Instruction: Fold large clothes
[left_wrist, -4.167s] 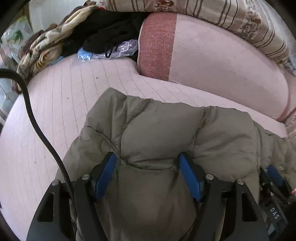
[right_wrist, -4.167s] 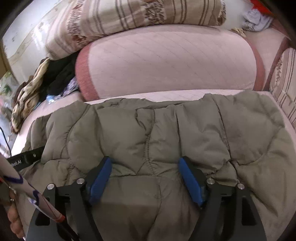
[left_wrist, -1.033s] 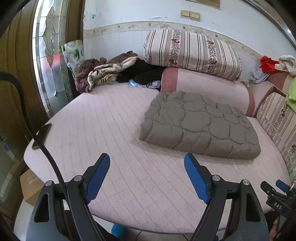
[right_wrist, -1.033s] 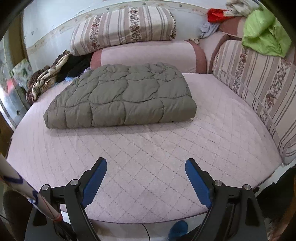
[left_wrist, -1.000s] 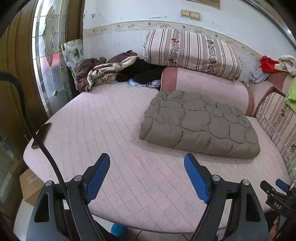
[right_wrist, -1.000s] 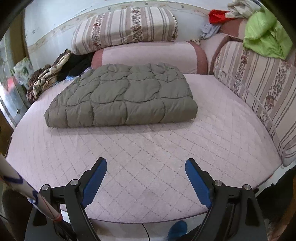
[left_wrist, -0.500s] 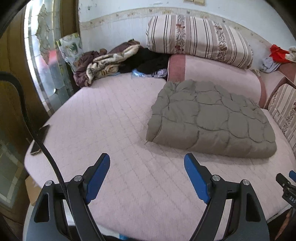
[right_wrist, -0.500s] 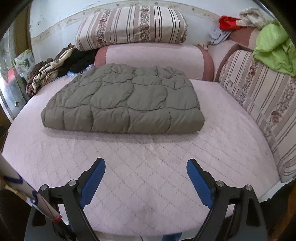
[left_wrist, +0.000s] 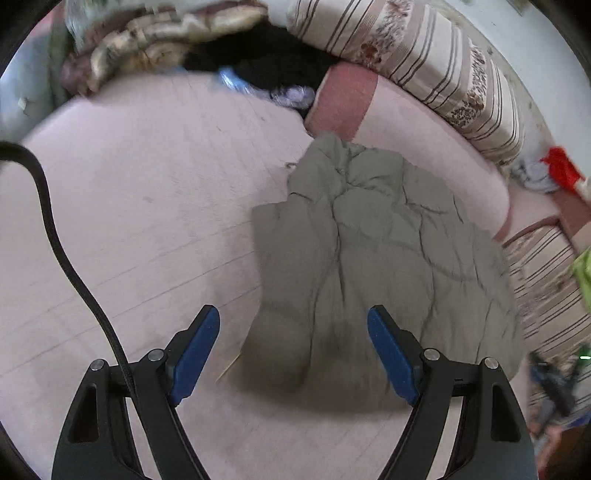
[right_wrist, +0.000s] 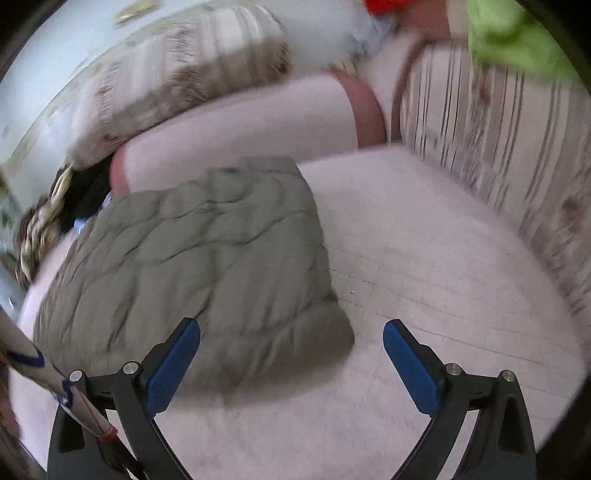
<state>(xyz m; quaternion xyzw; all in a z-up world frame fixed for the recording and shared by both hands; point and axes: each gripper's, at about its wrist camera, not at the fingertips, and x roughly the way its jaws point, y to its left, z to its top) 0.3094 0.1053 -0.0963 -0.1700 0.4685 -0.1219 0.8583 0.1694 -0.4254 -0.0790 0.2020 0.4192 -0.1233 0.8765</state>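
Observation:
A grey-green quilted jacket (left_wrist: 373, 266) lies folded in a thick rectangle on the pink quilted bed (left_wrist: 140, 206). It also shows in the right wrist view (right_wrist: 199, 266). My left gripper (left_wrist: 293, 350) is open and empty, just above the jacket's near left corner. My right gripper (right_wrist: 291, 365) is open and empty, above the jacket's near right corner and the bare bed beside it. Both views are blurred by motion.
A pink bolster (left_wrist: 417, 147) and a striped pillow (left_wrist: 436, 70) lie behind the jacket. A heap of clothes (left_wrist: 177, 37) sits at the back left. A striped cushion (right_wrist: 498, 147) and a green cloth (right_wrist: 517, 40) line the right side.
Both grippers have moved forward and down towards the jacket's near edge. The jacket itself has not moved. Both grippers stay open.

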